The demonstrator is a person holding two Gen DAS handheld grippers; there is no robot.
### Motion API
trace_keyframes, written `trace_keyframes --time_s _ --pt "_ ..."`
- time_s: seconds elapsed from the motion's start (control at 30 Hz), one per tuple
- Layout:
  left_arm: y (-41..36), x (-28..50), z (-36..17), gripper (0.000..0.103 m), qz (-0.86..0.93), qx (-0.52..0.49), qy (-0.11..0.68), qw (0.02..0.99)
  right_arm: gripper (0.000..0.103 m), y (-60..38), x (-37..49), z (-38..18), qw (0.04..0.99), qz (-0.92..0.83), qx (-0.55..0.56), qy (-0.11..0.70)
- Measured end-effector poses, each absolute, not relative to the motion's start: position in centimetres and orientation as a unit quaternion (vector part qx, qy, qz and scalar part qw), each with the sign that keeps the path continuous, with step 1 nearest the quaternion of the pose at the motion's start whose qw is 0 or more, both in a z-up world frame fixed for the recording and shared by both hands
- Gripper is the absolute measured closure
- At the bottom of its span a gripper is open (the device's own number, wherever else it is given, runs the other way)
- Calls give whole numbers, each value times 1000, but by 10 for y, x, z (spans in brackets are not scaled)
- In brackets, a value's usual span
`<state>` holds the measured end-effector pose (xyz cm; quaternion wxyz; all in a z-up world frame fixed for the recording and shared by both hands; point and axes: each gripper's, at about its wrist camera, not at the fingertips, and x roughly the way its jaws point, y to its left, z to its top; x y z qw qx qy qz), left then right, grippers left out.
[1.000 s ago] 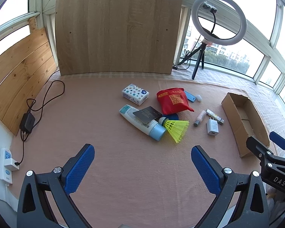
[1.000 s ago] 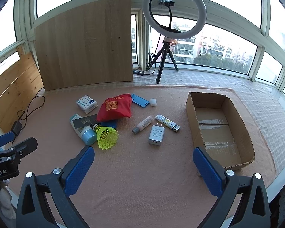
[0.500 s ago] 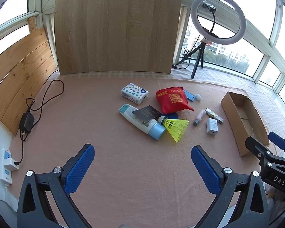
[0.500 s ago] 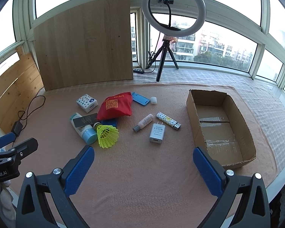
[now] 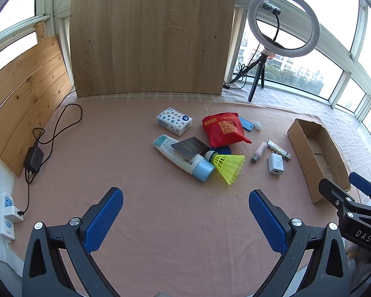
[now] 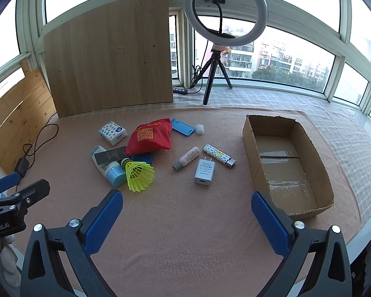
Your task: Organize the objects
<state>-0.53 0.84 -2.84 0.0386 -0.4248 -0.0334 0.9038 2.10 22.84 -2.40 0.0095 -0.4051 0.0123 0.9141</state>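
Pink mat (image 6: 185,222) — shuttlecock (image 6: 139,175) beyond claw (image 6: 185,212)

Blue disc (image 6: 141,159) mostly under pouch (image 6: 149,137)

Matt corrugated cardboard box (image 6: 249,133), fuzzy pink cloth mat (image 6: 185,222), glossy red pouch (image 6: 149,137).

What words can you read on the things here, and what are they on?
"DAS": on the right gripper, as the left wrist view shows it.
"enRobot.AI", start cut off: on the left gripper.
Red pouch, white charger, tissue pack: print too small to read.
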Motion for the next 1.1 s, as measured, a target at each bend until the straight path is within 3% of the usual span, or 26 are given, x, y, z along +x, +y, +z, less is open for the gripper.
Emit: trace_keyframes --time_s 0.57,0.7,0.77,0.87,1.03,1.1 --pt "8 -23 -42 0 901 -431 -25 39 1 234 10 -43 -19 904 -425 33" --pt "13 -35 -47 1 901 -430 -15 47 9 237 6 -48 -29 898 -436 49" --pt "16 -43 -50 5 901 -431 -10 54 17 239 5 -50 -33 895 -442 54" --pt "23 -57 -56 20 897 -438 -4 64 27 242 5 -53 -37 891 -449 60" --pt "34 -83 -76 48 881 -465 -5 88 34 250 7 -57 -35 887 -455 67" --pt "37 -93 -85 53 876 -473 -8 96 37 254 8 -58 -33 886 -457 71"
